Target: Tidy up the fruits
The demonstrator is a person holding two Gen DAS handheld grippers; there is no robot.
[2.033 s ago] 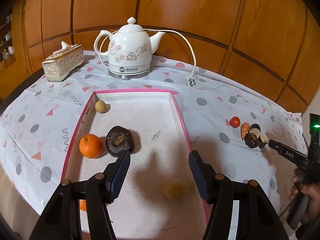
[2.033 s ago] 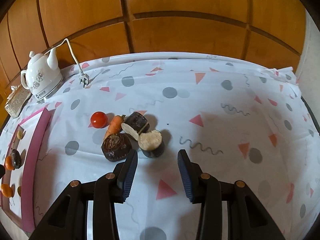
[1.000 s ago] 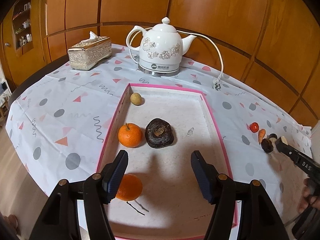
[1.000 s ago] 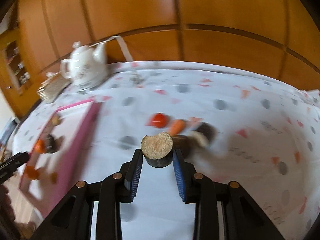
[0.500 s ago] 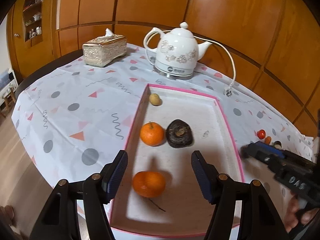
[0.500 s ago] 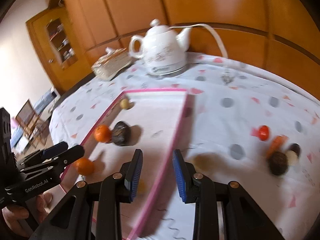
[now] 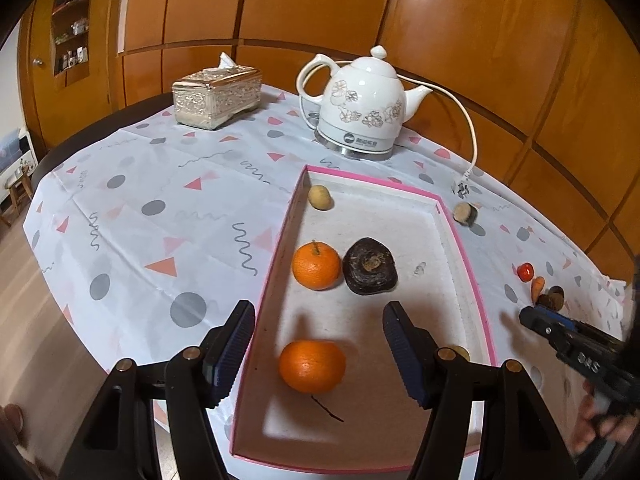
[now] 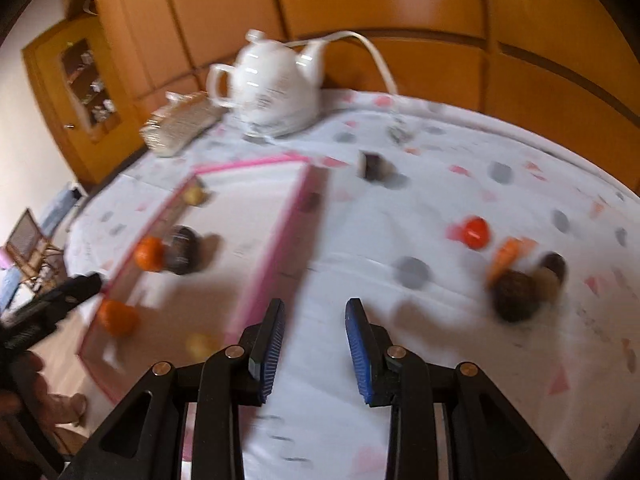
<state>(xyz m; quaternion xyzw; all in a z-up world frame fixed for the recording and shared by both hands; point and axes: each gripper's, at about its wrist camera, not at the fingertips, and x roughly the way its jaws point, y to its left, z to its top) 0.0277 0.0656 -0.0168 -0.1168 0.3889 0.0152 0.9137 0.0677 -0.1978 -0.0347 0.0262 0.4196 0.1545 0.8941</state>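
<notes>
A pink-rimmed tray (image 7: pixel 280 240) holds two oranges (image 7: pixel 316 266) (image 7: pixel 312 366), a dark brown fruit (image 7: pixel 370 266) and two small yellow fruits (image 7: pixel 320 197) (image 7: pixel 460 354). My left gripper (image 7: pixel 318 316) hangs open and empty over the near orange. A dark cut piece with a tan face (image 7: pixel 464 213) (image 8: pixel 372 166) lies on the cloth just past the tray's far right corner. My right gripper (image 8: pixel 315 308) (image 7: pixel 536 318) hovers over the cloth right of the tray, jaws narrowly apart and empty. A red tomato (image 8: pixel 475 233), a carrot (image 8: pixel 506 258) and dark pieces (image 8: pixel 516 290) lie to its right.
A white kettle (image 7: pixel 360 112) stands behind the tray, its cord and plug (image 7: pixel 460 188) trailing on the cloth. A silver tissue box (image 7: pixel 216 96) sits at the back left. The table drops off to the floor on the left. The right wrist view is motion-blurred.
A second ago my right gripper held the cut piece; its jaws are now empty and the piece lies beside the tray's far corner. The right gripper has swung back to the right.
</notes>
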